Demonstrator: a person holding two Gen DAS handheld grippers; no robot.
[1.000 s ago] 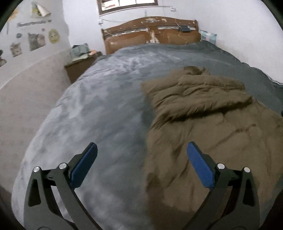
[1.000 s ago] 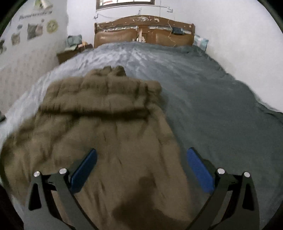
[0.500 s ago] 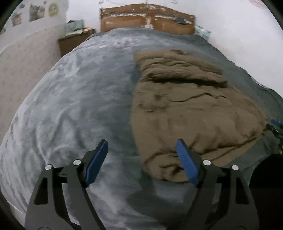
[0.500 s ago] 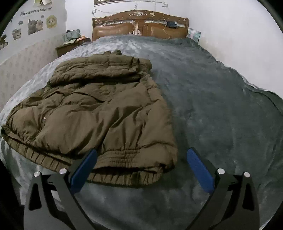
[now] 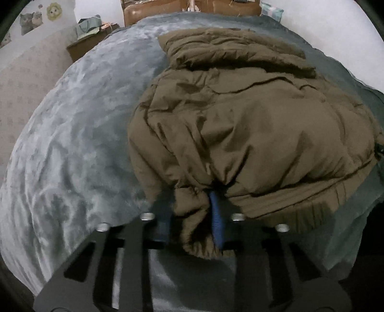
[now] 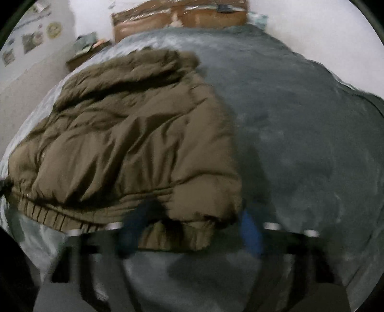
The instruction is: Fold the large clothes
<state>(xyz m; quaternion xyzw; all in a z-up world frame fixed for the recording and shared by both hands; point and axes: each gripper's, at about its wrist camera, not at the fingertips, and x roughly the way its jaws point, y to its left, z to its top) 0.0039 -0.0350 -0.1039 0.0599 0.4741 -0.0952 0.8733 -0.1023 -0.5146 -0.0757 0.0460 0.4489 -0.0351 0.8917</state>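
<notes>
an olive puffer jacket lies spread on the grey blanket of the bed, its collar toward the wooden headboard. the left tool is clenched on the jacket's near-left hem corner. the right tool brackets the near-right hem corner with its blue pads around the ribbing; too blurred to tell whether it grips.
</notes>
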